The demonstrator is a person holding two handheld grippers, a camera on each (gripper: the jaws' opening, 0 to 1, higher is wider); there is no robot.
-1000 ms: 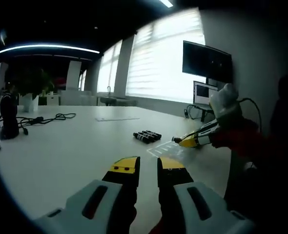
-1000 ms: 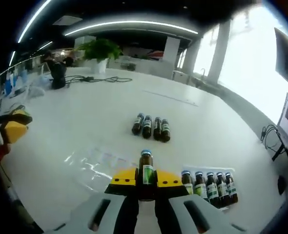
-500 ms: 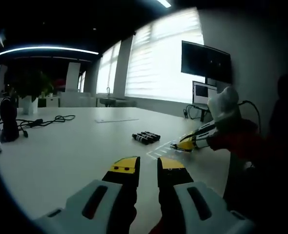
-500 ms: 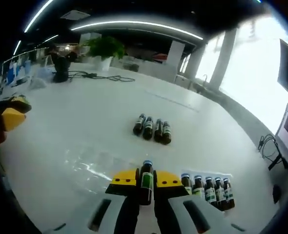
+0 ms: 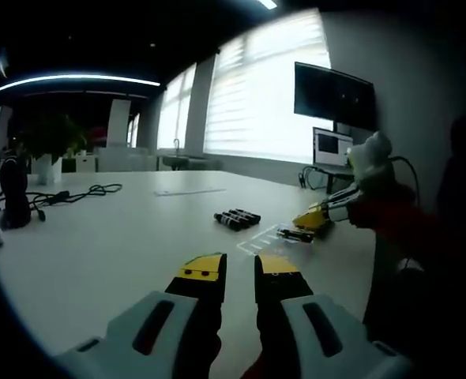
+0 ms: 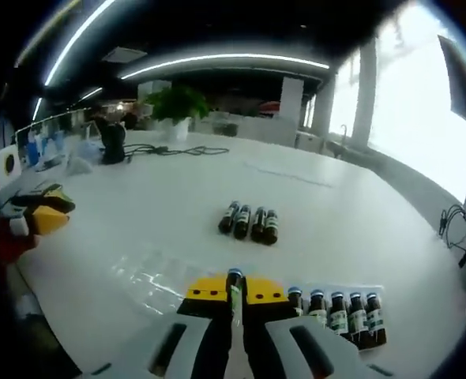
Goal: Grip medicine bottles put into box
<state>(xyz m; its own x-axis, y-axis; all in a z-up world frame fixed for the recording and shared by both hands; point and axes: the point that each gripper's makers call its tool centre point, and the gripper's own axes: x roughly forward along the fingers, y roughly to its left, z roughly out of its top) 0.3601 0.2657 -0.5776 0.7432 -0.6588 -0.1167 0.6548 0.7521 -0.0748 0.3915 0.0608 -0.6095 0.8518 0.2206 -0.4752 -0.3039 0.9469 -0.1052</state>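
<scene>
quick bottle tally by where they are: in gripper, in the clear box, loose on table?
In the right gripper: 1 medicine bottle
Standing in the clear box: 5
Lying loose on the table: 4
Total: 10 bottles

The left gripper view sits low over the white table [image 5: 99, 245], facing along it toward the windows, while the right gripper view looks down from nearer and higher — both take in the four loose bottles [image 5: 237, 219] [image 6: 249, 223] and the clear box [image 5: 268, 239] [image 6: 158, 272].
</scene>
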